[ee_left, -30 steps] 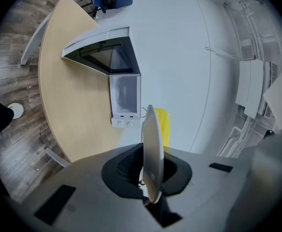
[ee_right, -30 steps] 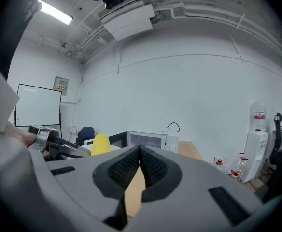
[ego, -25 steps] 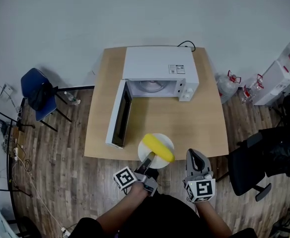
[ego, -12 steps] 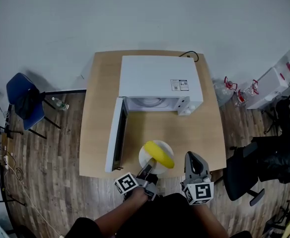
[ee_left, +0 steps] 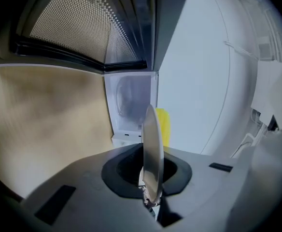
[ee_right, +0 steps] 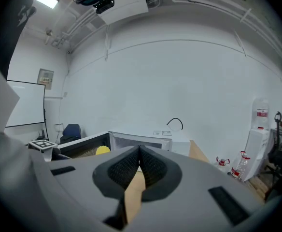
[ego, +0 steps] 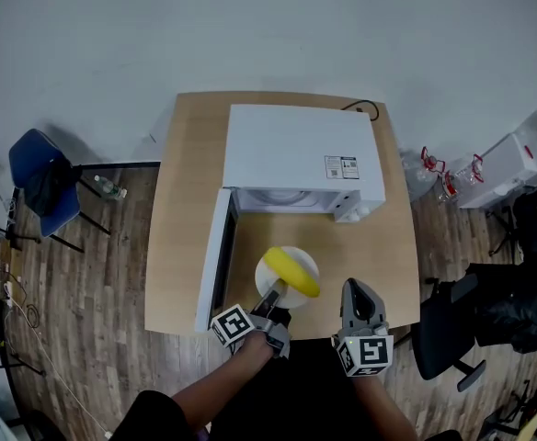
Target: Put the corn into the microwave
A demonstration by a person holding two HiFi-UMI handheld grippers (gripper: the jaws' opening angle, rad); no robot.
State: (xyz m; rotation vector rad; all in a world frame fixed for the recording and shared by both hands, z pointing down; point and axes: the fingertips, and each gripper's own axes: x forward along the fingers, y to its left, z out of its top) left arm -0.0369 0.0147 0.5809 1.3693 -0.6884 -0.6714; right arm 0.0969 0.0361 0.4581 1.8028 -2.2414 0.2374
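The yellow corn (ego: 291, 272) lies on a white plate (ego: 303, 257) held over the wooden table (ego: 181, 200), just in front of the white microwave (ego: 296, 154). The microwave's door (ego: 215, 260) stands open to the left. My left gripper (ego: 276, 294) is shut on the plate's near rim. In the left gripper view the plate (ee_left: 152, 144) shows edge-on between the jaws, with the corn (ee_left: 162, 127) behind it and the microwave cavity (ee_left: 129, 100) ahead. My right gripper (ego: 355, 289) hangs to the plate's right, shut with nothing in it. The right gripper view shows its jaws (ee_right: 140, 153) closed tip to tip.
A blue chair (ego: 43, 177) stands left of the table. A black office chair (ego: 452, 329) is at the right. Water bottles (ego: 434, 168) and white boxes (ego: 517, 145) sit further right. A black cable (ego: 365, 108) runs behind the microwave.
Both grippers have moved forward over the table. The plate with the corn went from the table's near edge to just in front of the open microwave.
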